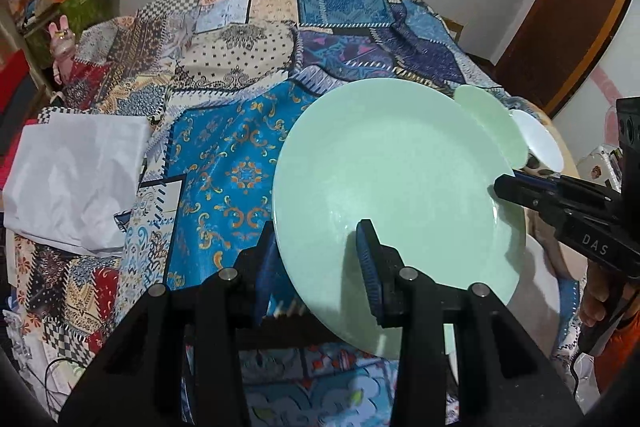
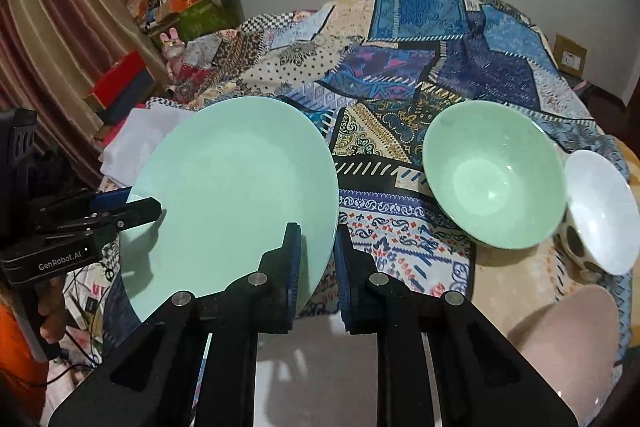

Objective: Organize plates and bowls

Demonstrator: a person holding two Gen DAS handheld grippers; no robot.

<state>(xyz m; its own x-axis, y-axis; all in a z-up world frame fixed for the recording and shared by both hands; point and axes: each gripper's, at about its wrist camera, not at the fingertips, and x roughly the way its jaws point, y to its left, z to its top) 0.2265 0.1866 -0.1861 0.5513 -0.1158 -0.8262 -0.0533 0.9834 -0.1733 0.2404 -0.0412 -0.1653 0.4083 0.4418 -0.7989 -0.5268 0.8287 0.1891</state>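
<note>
A large pale green plate (image 1: pixel 400 187) is held tilted in the air over the patchwork cloth; it also shows in the right wrist view (image 2: pixel 236 195). My left gripper (image 1: pixel 320 259) is shut on its near rim, one finger on each face. My right gripper (image 2: pixel 318 259) is shut on the opposite rim and shows at the plate's right edge in the left wrist view (image 1: pixel 508 187). A green bowl (image 2: pixel 494 175) and a white bowl (image 2: pixel 604 211) lie tilted on the cloth to the right.
A patchwork cloth (image 2: pixel 400 75) covers the raised surface. White folded fabric (image 1: pixel 76 179) lies at the left. A pink plate (image 2: pixel 568 355) sits at the lower right. Boxes and clutter (image 2: pixel 172 3) stand at the back left by a curtain.
</note>
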